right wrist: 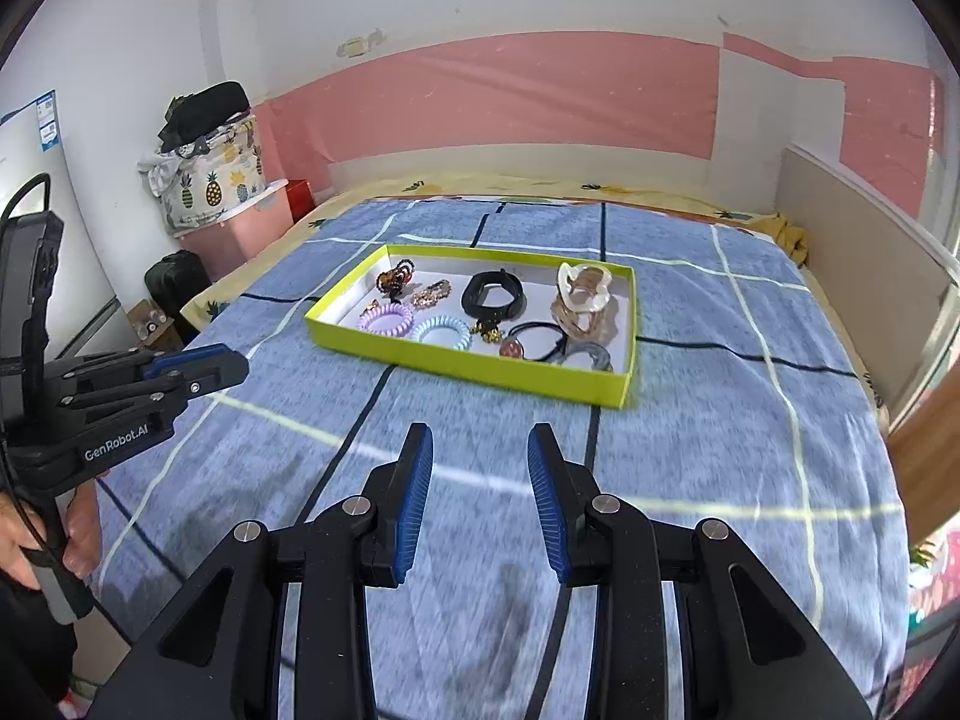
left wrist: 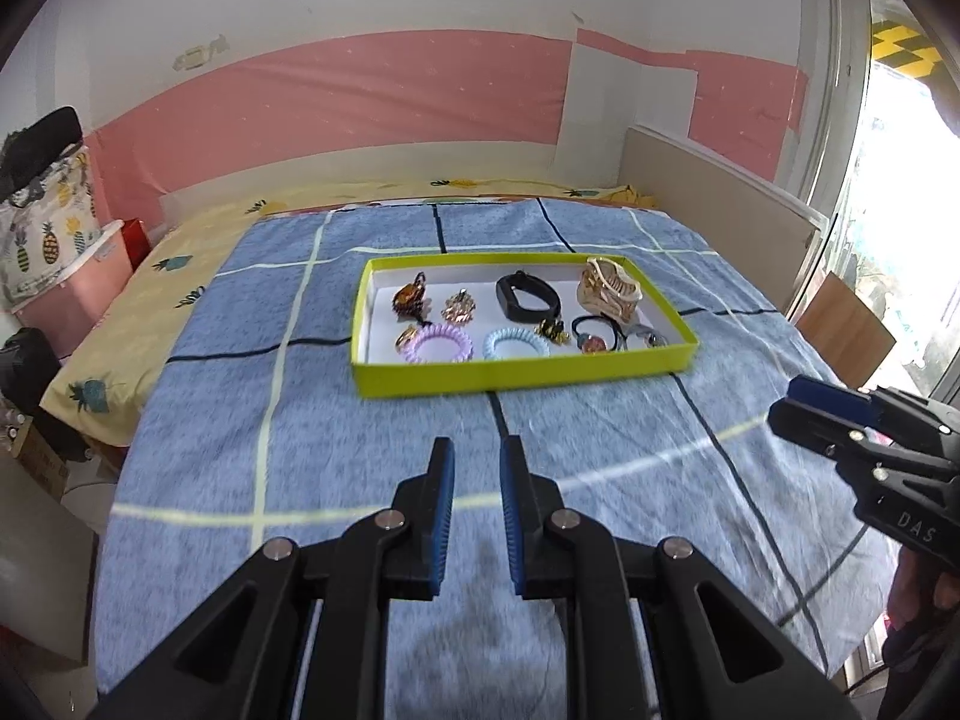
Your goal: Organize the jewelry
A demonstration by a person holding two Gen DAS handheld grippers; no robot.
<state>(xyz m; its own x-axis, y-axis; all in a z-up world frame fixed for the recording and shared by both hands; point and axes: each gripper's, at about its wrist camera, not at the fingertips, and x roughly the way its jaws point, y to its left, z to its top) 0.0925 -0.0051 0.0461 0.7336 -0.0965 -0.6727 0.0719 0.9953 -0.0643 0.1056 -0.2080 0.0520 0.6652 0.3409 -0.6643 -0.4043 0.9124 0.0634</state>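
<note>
A yellow-green shallow tray (left wrist: pixel 510 373) (right wrist: pixel 480 363) lies on the blue checked bedspread. It holds a purple coil hair tie (left wrist: pixel 442 345) (right wrist: pixel 386 318), a light blue coil hair tie (left wrist: pixel 516 343) (right wrist: pixel 441 331), a black band (left wrist: pixel 528 294) (right wrist: pixel 493 295), a beige claw clip (left wrist: pixel 609 288) (right wrist: pixel 583 291), brooches and a black elastic with a red charm (left wrist: pixel 594 339) (right wrist: pixel 516 349). My left gripper (left wrist: pixel 476 450) (right wrist: pixel 234 363) is open and empty, short of the tray. My right gripper (right wrist: pixel 480 438) (left wrist: pixel 792 402) is open and empty, also short of the tray.
The blue bedspread (left wrist: pixel 360 420) covers a bed with a yellow pineapple sheet (left wrist: pixel 150 294). A pink bin with a pineapple bag (right wrist: pixel 234 222) and a black bag (right wrist: pixel 174 282) stand at the left. A beige board (right wrist: pixel 864 276) lines the right side.
</note>
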